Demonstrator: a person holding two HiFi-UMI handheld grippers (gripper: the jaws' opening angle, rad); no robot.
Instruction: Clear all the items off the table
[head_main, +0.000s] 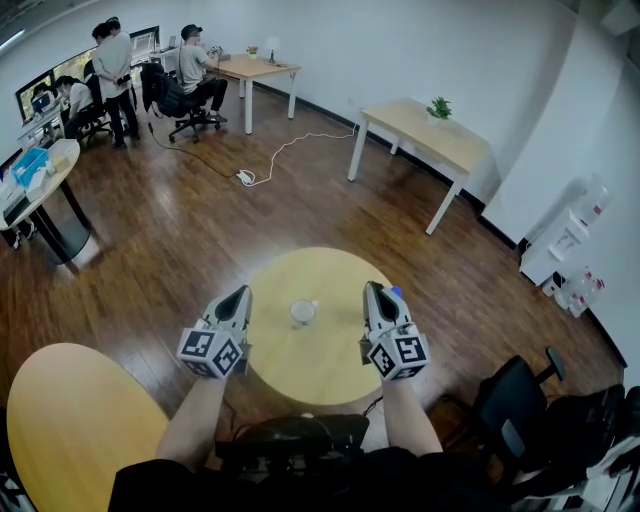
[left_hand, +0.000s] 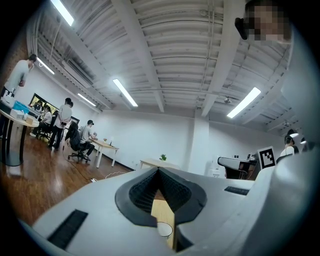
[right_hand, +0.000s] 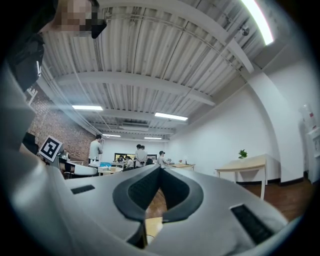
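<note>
Clear cup (head_main: 303, 311) right of L claw (head_main: 239, 293)

You hold two tools: left tool (head_main: 240, 293) and right tool (head_main: 372, 289). The nearest round tabletop (head_main: 320, 375) carries two items: one clear cup (head_main: 303, 311) at its centre and one small blue item (head_main: 397, 292) at 2 o'clock. You see three round tabletops in all, with the second round tabletop (head_main: 70, 420) at 8 o'clock and the third round tabletop (head_main: 55, 165) at 10 o'clock. There are two rectangular desks, the far desk (head_main: 262, 68) and the near desk (head_main: 440, 140), plus one potted plant (head_main: 438, 107).
</note>
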